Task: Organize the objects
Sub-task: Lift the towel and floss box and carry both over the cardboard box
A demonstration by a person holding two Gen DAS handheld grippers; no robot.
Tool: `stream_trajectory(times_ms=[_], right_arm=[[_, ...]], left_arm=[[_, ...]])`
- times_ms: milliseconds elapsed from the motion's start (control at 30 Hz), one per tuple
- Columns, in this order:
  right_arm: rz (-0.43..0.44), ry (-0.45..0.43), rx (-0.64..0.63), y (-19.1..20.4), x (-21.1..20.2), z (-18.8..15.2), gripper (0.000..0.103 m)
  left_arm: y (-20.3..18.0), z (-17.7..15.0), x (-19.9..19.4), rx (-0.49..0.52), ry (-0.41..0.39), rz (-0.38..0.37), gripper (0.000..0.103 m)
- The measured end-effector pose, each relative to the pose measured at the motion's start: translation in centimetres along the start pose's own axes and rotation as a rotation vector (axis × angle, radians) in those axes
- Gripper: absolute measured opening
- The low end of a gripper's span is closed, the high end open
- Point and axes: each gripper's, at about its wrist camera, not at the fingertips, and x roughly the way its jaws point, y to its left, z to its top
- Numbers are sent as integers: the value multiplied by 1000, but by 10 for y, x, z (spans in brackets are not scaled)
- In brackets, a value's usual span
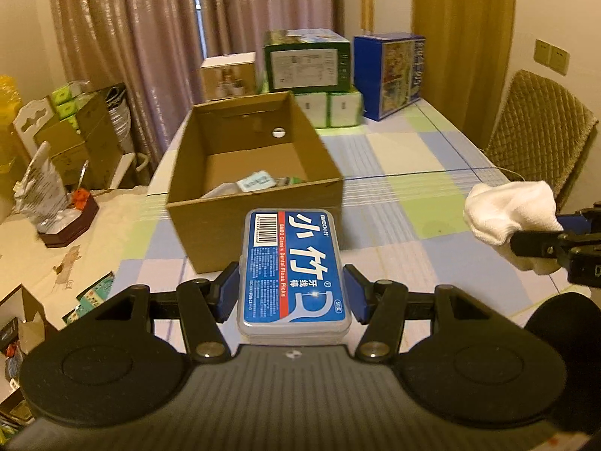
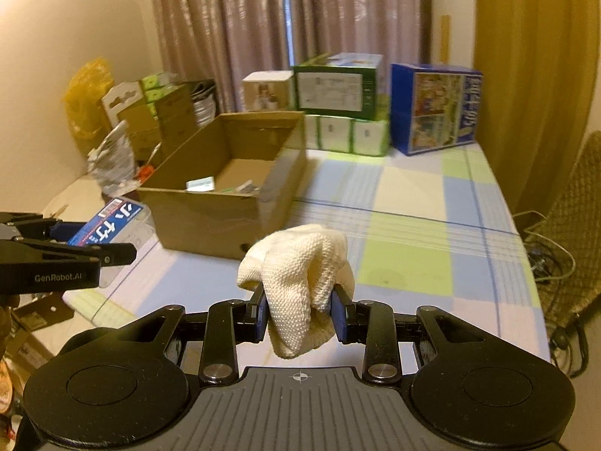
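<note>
I see a glossy clear-plastic floss box [image 1: 295, 272], a rough knitted cloth sock [image 2: 300, 282], a matt cardboard box [image 1: 255, 180] at twelve o'clock, and smooth checked tablecloth [image 1: 405, 158].

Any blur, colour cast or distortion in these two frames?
Left wrist: warm yellow cast, fisheye bending at the edges, floss case sharp, cardboard box slightly smeared. Right wrist: same cast, cloth crisp, curtains soft, dark vignette in the corners.

The blue floss pick box [image 1: 295, 272] reads "EMBO-A-11" and "EMBO Classic Dental Floss Picks", with Chinese characters and a barcode. The left gripper [image 2: 112, 253] reads "GenRobot.AI".
</note>
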Motion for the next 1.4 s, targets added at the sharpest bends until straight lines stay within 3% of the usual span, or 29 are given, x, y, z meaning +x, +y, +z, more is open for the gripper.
stream_trajectory(times_ms=[400, 867, 1400], right_arm=[[38, 8, -71, 30, 17, 10, 31], [58, 13, -108, 39, 30, 19, 31], [84, -10, -149, 49, 55, 77, 31]], left_arm=[[31, 0, -6, -71, 3, 4, 53], [40, 2, -5, -70, 14, 0, 53], [66, 52, 14, -42, 1, 0, 53]])
